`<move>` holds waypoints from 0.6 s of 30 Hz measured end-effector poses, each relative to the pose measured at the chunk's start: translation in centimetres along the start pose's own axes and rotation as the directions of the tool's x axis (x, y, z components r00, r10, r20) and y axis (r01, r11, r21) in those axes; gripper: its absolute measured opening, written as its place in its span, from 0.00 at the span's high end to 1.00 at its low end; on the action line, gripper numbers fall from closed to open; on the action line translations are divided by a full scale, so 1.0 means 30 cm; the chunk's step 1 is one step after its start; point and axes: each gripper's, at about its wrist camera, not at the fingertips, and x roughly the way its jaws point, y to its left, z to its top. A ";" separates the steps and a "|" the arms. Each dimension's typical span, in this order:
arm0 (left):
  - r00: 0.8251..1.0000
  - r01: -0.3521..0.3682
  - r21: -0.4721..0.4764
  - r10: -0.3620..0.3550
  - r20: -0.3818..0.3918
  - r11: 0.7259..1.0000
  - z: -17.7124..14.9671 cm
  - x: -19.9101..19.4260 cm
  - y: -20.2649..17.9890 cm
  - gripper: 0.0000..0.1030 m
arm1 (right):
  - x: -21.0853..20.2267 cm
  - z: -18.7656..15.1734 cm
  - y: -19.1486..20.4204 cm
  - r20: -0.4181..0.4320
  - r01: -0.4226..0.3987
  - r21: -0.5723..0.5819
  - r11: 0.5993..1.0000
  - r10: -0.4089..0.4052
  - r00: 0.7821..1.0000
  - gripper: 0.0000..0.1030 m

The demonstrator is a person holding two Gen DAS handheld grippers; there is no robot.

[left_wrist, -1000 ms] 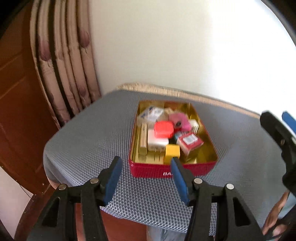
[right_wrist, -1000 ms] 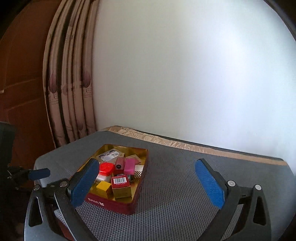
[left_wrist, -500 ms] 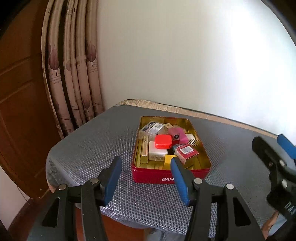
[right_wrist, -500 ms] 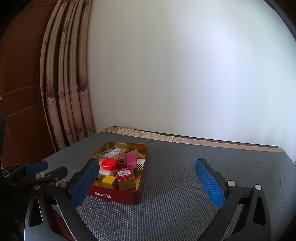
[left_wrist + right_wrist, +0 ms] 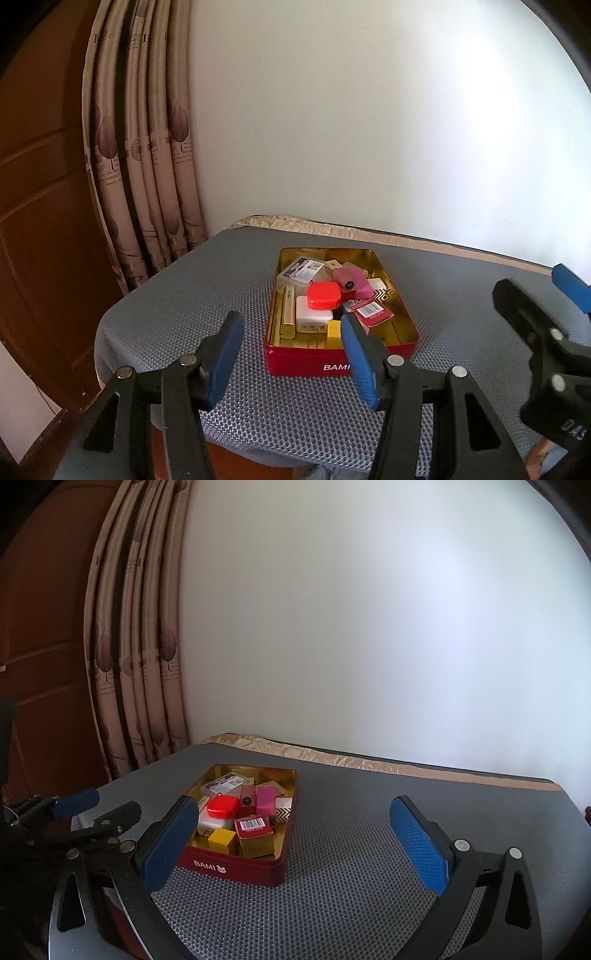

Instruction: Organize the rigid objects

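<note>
Inside, red tin [image 5: 317, 360] holds jumbled red, pink, yellow, white boxes.

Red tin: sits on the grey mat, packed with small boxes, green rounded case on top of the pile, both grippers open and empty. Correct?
Not quite: the rounded case on top is red, not green, as the left wrist view shows clearly. The rest holds: the red tin sits on the grey mat, packed with small boxes, and the left gripper and right gripper are both open and empty.
</note>
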 end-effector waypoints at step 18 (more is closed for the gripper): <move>0.999 0.046 0.008 -0.046 -0.013 0.999 0.022 -0.018 0.005 0.46 | -0.003 -0.006 0.015 -0.033 -0.032 -0.009 0.999 0.032 0.999 0.00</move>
